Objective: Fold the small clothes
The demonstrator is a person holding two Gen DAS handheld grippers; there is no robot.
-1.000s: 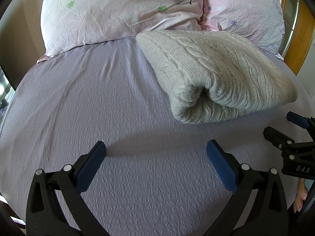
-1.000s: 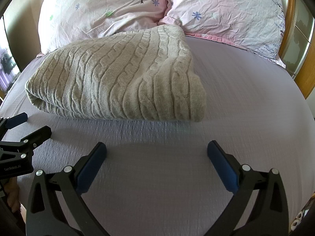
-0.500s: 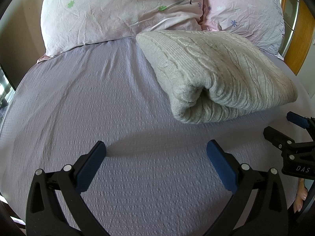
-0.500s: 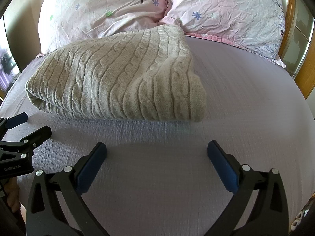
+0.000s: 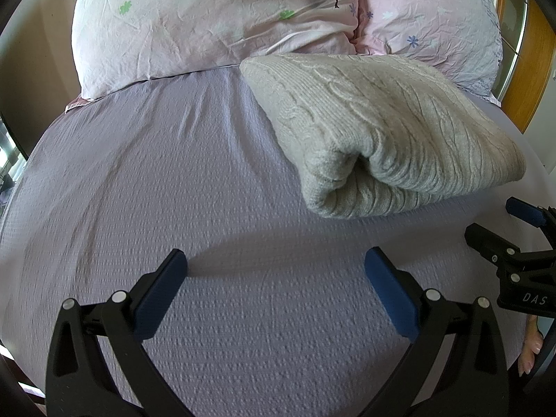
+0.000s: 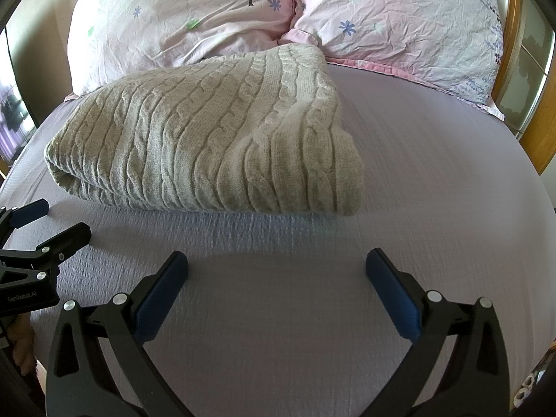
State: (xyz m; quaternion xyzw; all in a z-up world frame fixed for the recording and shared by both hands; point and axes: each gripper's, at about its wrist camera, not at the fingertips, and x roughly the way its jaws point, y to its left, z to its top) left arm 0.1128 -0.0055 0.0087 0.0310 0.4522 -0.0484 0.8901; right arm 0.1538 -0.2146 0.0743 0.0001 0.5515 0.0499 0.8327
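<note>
Well, from my seat the room reads from left to right like this: a dim beige wall (image 5: 38, 52) on the left, then two pale pink flowered pillows (image 6: 194, 17) side by side at the head of the bed, then a wooden frame (image 6: 542, 121) with glass panels on the far right. My left gripper (image 5: 276, 274) hangs low over the lilac bedsheet (image 5: 156, 180), its blue fingers (image 5: 160, 295) spread wide with only sheet between them. That sheet has a fine ribbed weave and a few long soft creases running toward the pillows. The grey cable-knit sweater (image 6: 215, 139) lies folded into a thick bundle on the sheet, its far edge touching the pillows, its rolled fold facing the left gripper. It sits apart from both tools. My right gripper (image 6: 277, 272) hovers in front of the sweater's near edge, fingers (image 6: 392, 295) likewise wide apart and holding nothing. Each gripper shows at the edge of the other's view.
</note>
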